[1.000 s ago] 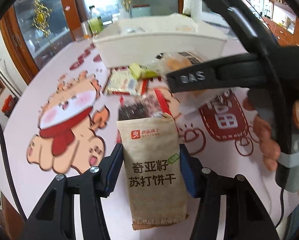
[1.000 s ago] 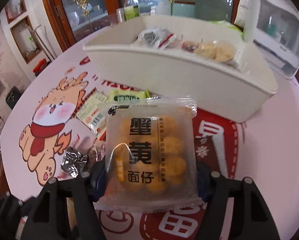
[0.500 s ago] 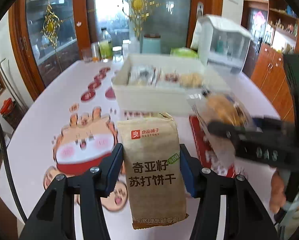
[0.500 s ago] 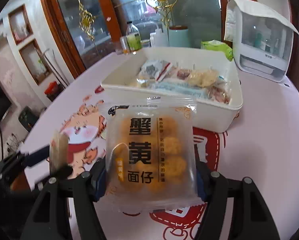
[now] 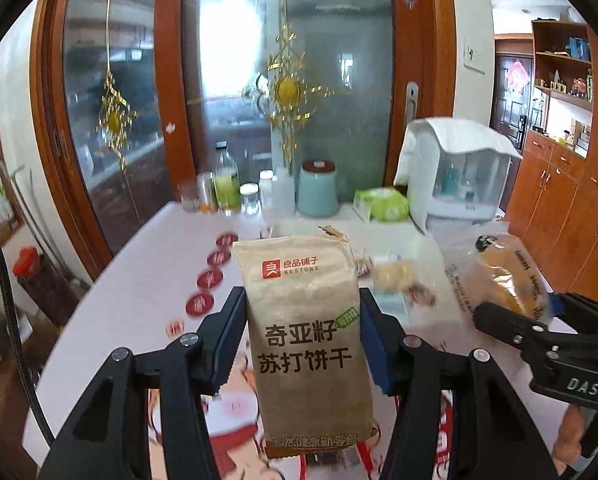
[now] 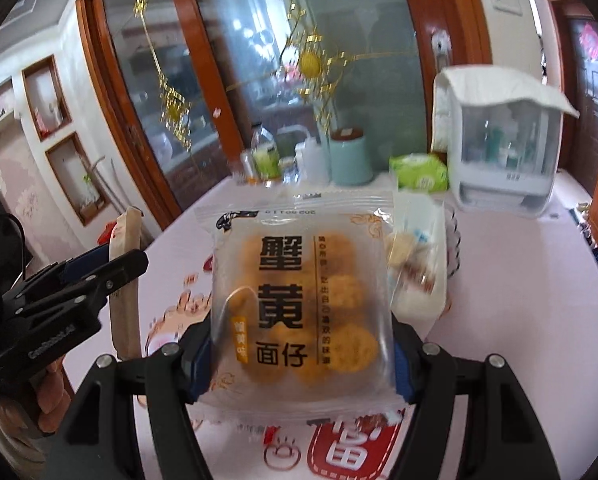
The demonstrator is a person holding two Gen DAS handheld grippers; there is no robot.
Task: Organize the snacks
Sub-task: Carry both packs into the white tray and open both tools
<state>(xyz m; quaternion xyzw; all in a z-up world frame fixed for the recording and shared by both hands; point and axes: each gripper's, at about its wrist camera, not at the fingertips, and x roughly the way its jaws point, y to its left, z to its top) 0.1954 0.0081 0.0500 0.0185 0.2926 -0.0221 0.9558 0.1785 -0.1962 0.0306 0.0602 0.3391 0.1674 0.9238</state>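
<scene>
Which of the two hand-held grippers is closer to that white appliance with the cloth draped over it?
Right. The right hand-held gripper, holding the clear biscuit pack, sits on the white appliance's side; the left hand-held gripper, holding the brown cracker pack, is further away.

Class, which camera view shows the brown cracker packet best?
The left wrist view: the brown cracker packet faces the camera upright, its printed front readable, clamped in the left gripper. The right wrist view shows only its thin edge at the left.
</scene>
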